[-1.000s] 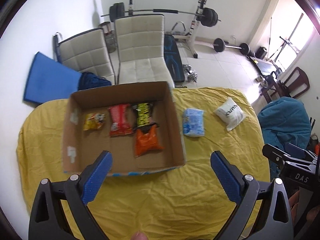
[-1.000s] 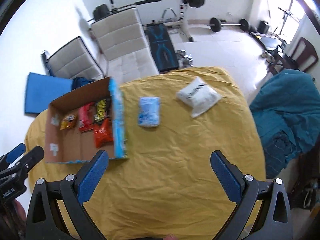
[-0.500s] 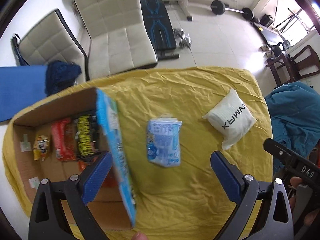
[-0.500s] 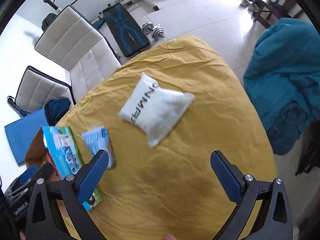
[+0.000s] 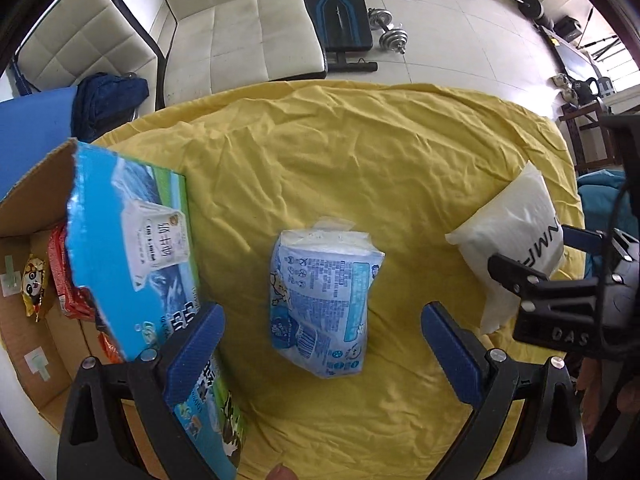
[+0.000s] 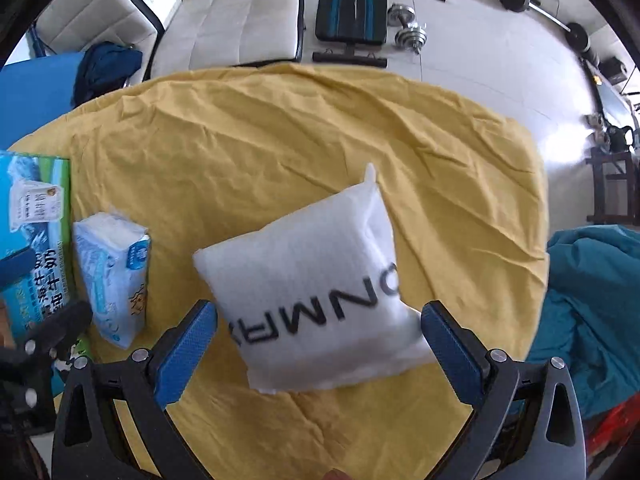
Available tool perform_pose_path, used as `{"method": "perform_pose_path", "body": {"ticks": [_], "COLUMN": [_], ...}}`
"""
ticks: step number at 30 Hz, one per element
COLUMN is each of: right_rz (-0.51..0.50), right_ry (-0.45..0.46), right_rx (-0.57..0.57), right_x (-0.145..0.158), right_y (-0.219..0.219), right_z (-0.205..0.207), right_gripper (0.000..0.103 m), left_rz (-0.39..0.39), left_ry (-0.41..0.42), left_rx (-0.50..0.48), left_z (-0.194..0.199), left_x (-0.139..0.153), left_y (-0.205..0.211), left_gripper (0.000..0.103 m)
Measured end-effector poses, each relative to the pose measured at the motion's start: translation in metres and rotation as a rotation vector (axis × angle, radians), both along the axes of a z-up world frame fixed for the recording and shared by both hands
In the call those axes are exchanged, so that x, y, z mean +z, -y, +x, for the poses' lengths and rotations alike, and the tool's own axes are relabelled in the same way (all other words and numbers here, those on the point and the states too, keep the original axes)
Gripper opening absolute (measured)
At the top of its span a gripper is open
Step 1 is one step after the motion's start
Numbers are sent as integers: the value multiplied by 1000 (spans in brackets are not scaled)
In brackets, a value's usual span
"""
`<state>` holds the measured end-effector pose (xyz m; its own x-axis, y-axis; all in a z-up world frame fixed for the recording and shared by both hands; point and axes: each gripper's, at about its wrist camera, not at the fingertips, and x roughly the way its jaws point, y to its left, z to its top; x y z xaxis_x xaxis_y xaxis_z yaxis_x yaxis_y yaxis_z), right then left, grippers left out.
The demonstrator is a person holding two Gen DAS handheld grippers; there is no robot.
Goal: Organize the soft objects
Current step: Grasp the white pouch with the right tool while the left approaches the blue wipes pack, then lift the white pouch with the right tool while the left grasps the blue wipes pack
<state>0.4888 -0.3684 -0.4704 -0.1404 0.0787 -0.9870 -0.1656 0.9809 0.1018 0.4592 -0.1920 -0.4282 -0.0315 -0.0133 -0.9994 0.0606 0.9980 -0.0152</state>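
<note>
A light blue tissue pack lies on the yellow cloth, right between the open fingers of my left gripper; it also shows in the right wrist view. A white padded bag with black letters lies to its right, between the open fingers of my right gripper; it also shows in the left wrist view. Neither gripper touches its object. The cardboard box stands at the left with several snack packets inside.
The right gripper's body shows at the left wrist view's right edge. White chairs, a weight bench and dumbbells stand beyond the table. A teal fabric heap lies at the right.
Both grippers have moved forward and down. The left one swung right from the box to the tissue pack; the right one closed in on the white bag. Both stayed open.
</note>
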Motion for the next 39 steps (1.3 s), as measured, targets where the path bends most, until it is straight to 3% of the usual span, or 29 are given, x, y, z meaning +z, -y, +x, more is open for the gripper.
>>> {"method": "perform_pose_path", "body": {"ticks": [5, 9, 17, 19, 21, 24, 27, 31, 39], "right_rz": [46, 72, 129, 157, 168, 160, 109, 73, 82], "right_ry": [-41, -96, -124, -132, -140, -142, -149, -152, -163], "right_rx": [-93, -151, -197, -204, -222, -216, -194, -199, -172], "right_x": [-15, -16, -23, -29, -36, -43, -50, -46, -26], "right_y": [15, 33, 47, 48, 50, 49, 45, 47, 66], "right_z": [6, 2, 2, 4, 3, 0, -8, -23, -83], "right_gripper": [101, 92, 94, 97, 97, 98, 96, 81, 78], "left_rz": [18, 33, 79, 67, 49, 71, 91, 54, 9], "left_ry": [-23, -37, -95, -107, -116, -107, -88, -86, -49], "left_rx": [-20, -30, -62, -58, -48, -45, -43, -18, -107], "left_z": [0, 3, 11, 11, 9, 7, 3, -6, -54], "left_x": [-11, -20, -52, -59, -64, -69, -69, -58, -27], "left_y": [10, 18, 30, 30, 29, 28, 27, 26, 59], "left_gripper": [101, 101, 100, 93, 72, 54, 48, 45, 45]}}
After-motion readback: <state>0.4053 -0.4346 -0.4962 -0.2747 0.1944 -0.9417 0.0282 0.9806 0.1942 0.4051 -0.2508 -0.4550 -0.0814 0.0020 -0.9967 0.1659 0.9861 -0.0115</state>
